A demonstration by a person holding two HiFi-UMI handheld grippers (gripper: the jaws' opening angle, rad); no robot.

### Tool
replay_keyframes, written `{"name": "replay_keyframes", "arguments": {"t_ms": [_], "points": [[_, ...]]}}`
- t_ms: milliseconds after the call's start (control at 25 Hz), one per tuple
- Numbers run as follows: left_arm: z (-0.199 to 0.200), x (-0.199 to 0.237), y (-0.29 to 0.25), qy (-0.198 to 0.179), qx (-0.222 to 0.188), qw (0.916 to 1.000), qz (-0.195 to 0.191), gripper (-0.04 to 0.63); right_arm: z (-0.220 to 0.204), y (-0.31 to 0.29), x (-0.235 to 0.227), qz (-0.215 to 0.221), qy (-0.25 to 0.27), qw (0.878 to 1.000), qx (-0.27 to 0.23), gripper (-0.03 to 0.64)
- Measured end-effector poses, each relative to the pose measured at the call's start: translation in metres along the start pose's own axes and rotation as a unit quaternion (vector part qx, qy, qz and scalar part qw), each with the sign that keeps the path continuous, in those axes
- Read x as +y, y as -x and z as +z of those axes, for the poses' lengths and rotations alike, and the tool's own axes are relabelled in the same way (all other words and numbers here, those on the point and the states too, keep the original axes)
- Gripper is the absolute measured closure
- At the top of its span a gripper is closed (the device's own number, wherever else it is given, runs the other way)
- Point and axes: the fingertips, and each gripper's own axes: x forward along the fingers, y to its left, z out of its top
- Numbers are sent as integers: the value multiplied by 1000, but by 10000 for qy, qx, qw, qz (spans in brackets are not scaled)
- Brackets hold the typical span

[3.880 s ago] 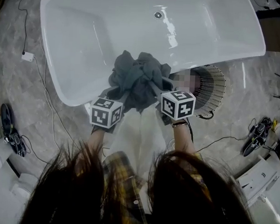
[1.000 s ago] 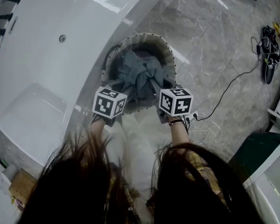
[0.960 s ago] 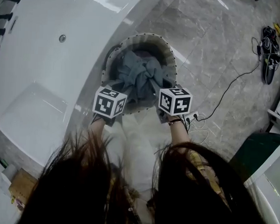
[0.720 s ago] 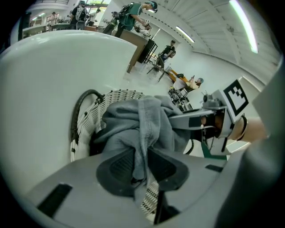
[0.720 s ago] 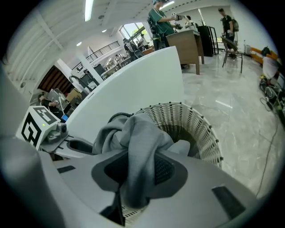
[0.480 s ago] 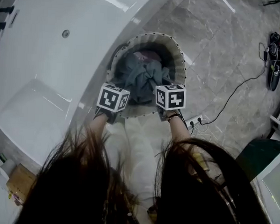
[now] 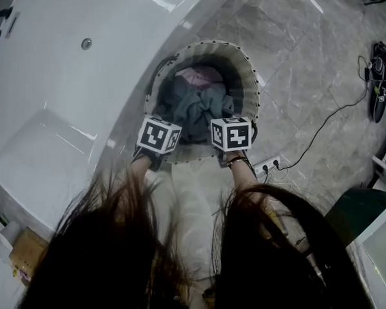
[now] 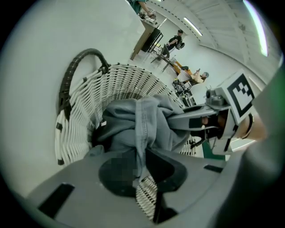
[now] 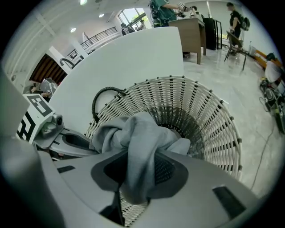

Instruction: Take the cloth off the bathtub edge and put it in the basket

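"What have the tongs got hold of?"

"A fold of the grey cloth [image 8: 142, 118] each. The left tongs [image 8: 140, 168] are drawn almost together, with a narrow seam of it nipped between the pads. The right tongs [image 9: 133, 176] stand a little wider, clamped on a thicker wad that bulges above them and hangs below."

"So neither is empty. Which way does the cloth lie from them?"

"Straight ahead and a bit below, bunched up between the two. Its long way runs across, from one pair to the other, so each hand has an end and neither is nearer."

"And the basket?"

"Right underneath. The wicker basket [image 7: 253, 83] stands on the floor [image 7: 313, 73], just beside the bathtub [image 7: 68, 79]. The bundle sits inside its rim, over something pink [image 7: 198, 75] at the far side. I can't tell whether it rests on that or hangs free."

"It's off the tub edge, then?"

"Yes, none of it touches the tub. To my eye, all that's left is to spread both pairs and let it drop. The tips point down into the mouth, so it should land inside. If one hand lets go late, a fold might catch on the near rim."
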Motion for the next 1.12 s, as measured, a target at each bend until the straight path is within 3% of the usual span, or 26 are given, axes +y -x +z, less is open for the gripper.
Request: {"name": "replay_keyframes", "arguments": {"t_ms": [240,440,600,960,1120], "points": [[-1,5,0,7,84,9999,132,529,-3,-3,-2,-89,10,9999,113,477],[-4,7,3,-222,160,9993,250,525,-6,-3,2,-123,64,9998,156,417],[-2,0,3,-558,149,9980,246,452,-8,-1,9,-123,125,9997,194,405],[4,-17,29,-591,-91,9980,218,426,-6,22,27,-65,50,10000,44,402],[1,-34,47,-721,-218,9970,196,423,-8,42,42,-57,277,9996,-22,397]]}}
